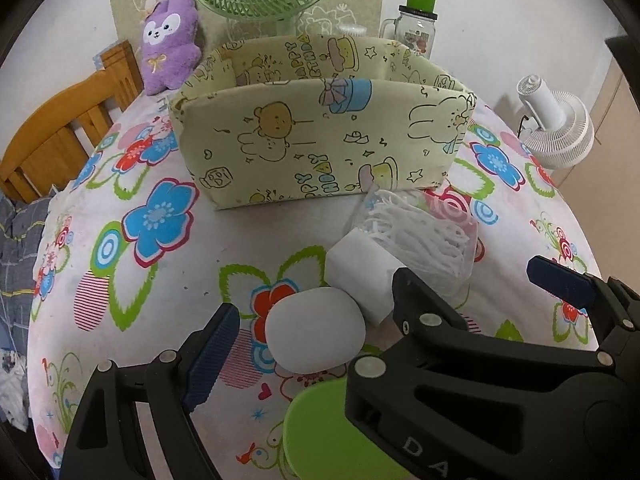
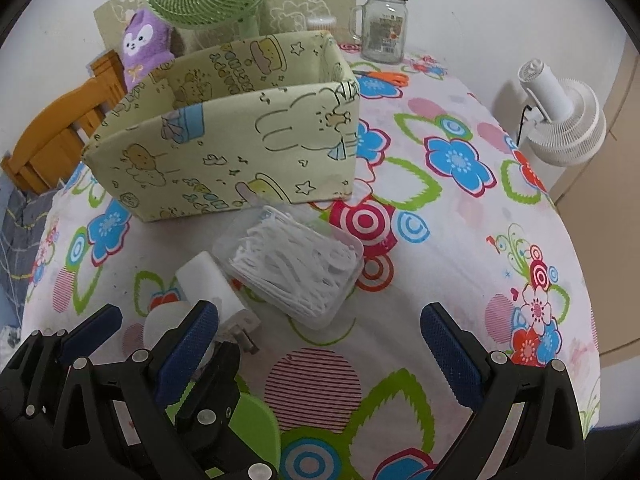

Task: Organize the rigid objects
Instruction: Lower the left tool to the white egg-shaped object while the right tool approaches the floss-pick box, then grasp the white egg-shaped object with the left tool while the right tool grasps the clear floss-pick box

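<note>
Fabric storage box (image 1: 320,136) with cartoon print stands open-topped at upper centre of the flowered worktop (image 1: 168,280); what lies inside it cannot be made out.

Just below the box, centre-right in the left wrist view, a clear plastic case (image 2: 296,268) packed with white floss picks lies flat, one corner near the box's base. A white charger plug (image 2: 218,288) rests against the case's lower-left side, and a pale egg-shaped case (image 1: 316,330) touches the plug from below. A green lid-like piece (image 1: 320,432) sits at the bottom edge. The left claw (image 1: 312,332) stands wide, its blue pads either side of the egg-shaped case, not pressing it. The right claw (image 2: 320,344) is wide too, nothing held. A glass jar (image 2: 384,28) with a green cap stands at upper right, behind the box.
</note>
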`<move>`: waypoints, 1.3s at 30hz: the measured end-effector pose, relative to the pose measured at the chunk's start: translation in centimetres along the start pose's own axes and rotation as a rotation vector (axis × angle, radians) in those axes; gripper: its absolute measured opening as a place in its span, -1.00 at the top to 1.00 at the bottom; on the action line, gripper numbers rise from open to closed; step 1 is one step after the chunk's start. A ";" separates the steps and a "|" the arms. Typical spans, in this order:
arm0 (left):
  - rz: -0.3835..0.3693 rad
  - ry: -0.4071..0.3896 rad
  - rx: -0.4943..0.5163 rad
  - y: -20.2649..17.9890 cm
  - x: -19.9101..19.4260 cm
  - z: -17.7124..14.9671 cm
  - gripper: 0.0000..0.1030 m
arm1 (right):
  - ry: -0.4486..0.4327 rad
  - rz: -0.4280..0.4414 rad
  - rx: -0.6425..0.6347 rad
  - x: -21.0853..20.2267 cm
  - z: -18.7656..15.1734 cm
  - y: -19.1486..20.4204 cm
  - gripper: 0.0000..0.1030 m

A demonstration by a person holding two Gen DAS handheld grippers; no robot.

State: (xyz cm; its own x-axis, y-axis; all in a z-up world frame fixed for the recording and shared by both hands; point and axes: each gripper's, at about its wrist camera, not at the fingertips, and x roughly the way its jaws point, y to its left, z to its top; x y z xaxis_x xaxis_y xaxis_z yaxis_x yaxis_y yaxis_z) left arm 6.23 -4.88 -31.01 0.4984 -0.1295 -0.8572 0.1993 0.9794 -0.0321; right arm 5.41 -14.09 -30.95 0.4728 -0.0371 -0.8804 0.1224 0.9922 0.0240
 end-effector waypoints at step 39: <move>0.086 0.083 -0.069 1.6 2.3 1.5 -0.10 | 0.011 0.010 -0.065 2.8 2.5 1.6 -1.00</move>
State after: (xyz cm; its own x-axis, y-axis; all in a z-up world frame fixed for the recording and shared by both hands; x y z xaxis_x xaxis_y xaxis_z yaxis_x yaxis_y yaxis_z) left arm 8.98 -3.88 -32.24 0.4392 -0.0341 -0.8977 0.0987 0.9951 0.0105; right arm 9.10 -12.91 -32.26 0.4639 -0.0265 -0.8855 0.0607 0.9982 0.0020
